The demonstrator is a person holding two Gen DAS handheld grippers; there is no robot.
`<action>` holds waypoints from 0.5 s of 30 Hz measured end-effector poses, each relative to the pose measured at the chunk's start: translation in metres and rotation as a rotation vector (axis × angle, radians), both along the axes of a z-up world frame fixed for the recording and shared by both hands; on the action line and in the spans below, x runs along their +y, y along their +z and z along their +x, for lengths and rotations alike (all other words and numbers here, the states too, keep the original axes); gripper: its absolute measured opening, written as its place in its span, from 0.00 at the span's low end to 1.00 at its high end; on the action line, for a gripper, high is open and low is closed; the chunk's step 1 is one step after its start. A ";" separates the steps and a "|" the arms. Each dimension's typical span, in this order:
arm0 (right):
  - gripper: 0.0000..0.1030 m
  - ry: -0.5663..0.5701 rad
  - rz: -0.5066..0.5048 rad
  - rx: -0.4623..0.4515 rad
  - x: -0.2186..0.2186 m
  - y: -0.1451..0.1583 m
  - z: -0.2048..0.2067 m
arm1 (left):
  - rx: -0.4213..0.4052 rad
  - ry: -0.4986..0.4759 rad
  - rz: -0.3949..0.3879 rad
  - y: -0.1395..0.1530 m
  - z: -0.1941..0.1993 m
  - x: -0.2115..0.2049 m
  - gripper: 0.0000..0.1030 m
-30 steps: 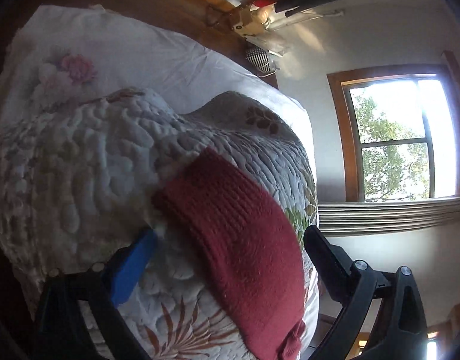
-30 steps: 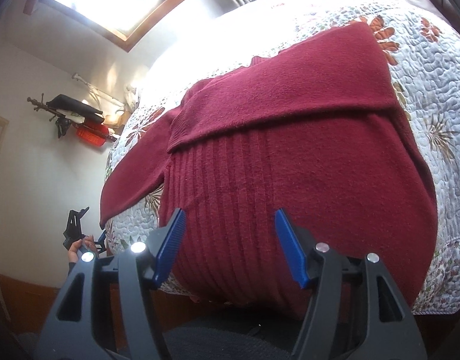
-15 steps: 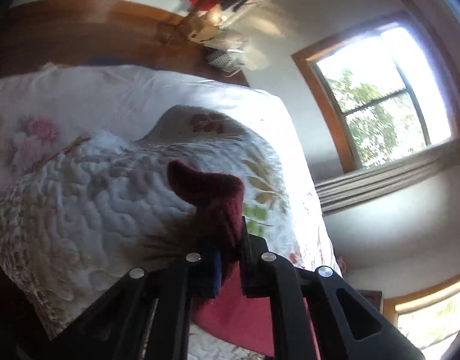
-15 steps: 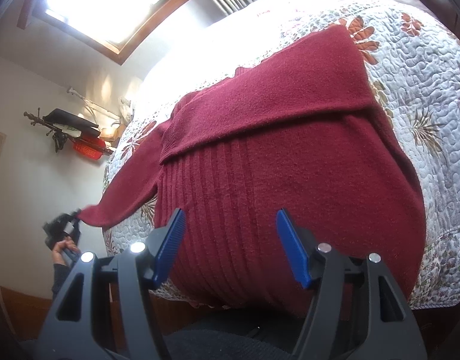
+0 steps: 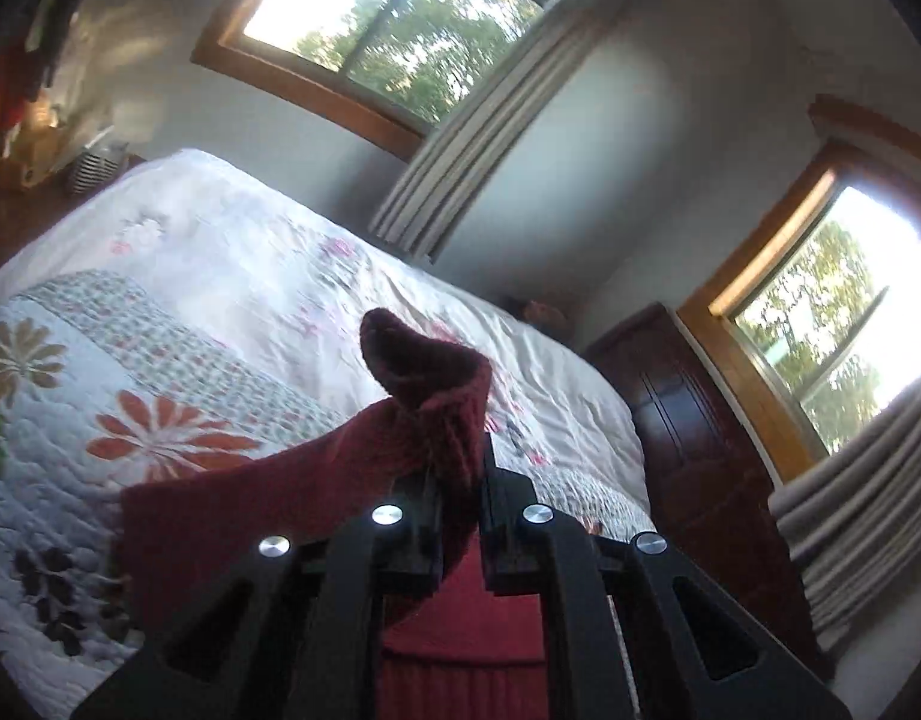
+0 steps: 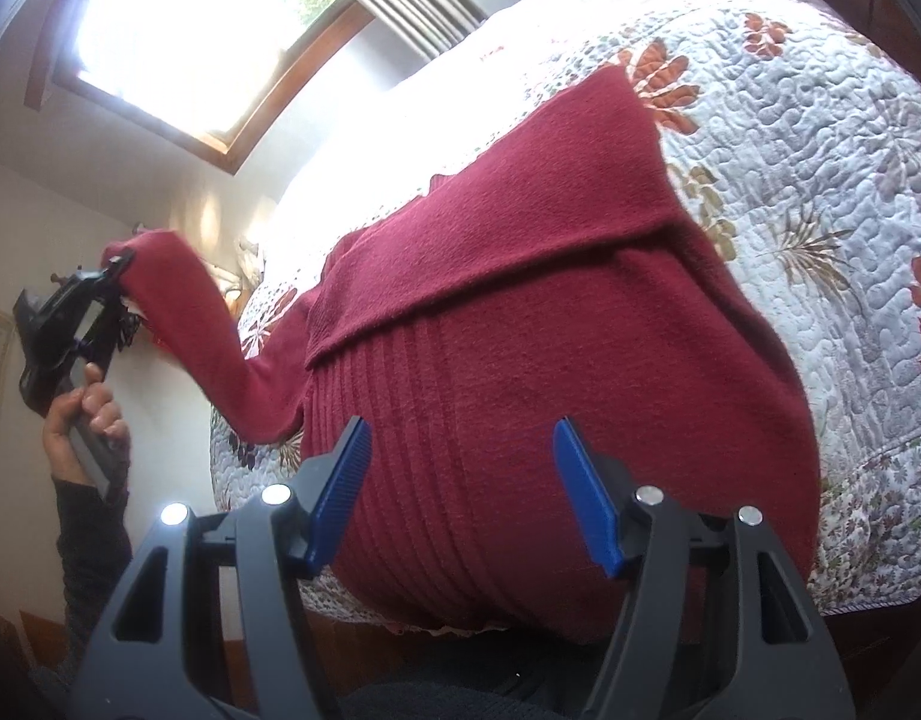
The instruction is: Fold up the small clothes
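A dark red knitted sweater (image 6: 520, 324) lies on the quilted bed, one sleeve folded across its chest. My left gripper (image 5: 460, 480) is shut on the cuff of the other sleeve (image 5: 424, 384), which sticks up past the fingertips. In the right wrist view that sleeve (image 6: 184, 312) is lifted off the bed, stretched up and left to the left gripper (image 6: 109, 276), held by a hand (image 6: 82, 414). My right gripper (image 6: 460, 480) hovers open over the sweater's ribbed lower part, nothing between its blue pads (image 6: 340, 486).
The floral quilt (image 6: 820, 180) covers the bed, with a pale sheet (image 5: 250, 240) toward the headboard. A dark wooden cabinet (image 5: 688, 420) stands beyond the bed's far side, between two curtained windows (image 5: 412, 18). The bed's near edge (image 6: 850, 594) lies just below my right gripper.
My left gripper has shut on the sleeve's cuff and lifted it off the quilt, swinging toward the windows. The right gripper has stayed open over the hem.
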State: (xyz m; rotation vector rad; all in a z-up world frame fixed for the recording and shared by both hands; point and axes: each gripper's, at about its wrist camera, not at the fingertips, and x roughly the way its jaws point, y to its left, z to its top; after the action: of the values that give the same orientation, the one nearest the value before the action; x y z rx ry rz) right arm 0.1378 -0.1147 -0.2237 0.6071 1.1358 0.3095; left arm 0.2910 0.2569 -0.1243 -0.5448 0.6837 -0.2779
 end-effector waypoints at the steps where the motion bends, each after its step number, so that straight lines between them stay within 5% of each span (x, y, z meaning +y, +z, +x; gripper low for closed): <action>1: 0.62 -0.010 -0.002 0.001 -0.004 0.000 0.000 | 0.023 -0.041 0.000 -0.011 0.008 -0.022 0.08; 11: 0.64 -0.061 -0.045 0.000 -0.043 0.009 0.005 | 0.293 -0.316 0.047 -0.145 0.048 -0.185 0.11; 13: 0.72 -0.051 -0.042 0.005 -0.048 0.011 0.013 | 0.313 -0.331 0.027 -0.154 0.045 -0.193 0.22; 15: 0.78 -0.035 -0.004 0.008 -0.052 0.011 0.026 | 0.300 -0.328 0.004 -0.149 0.035 -0.188 0.46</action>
State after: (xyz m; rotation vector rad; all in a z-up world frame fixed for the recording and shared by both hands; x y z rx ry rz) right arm 0.1641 -0.1662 -0.2126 0.6243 1.1316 0.2748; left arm 0.3256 0.0689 -0.2731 -0.4737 1.0666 -0.5074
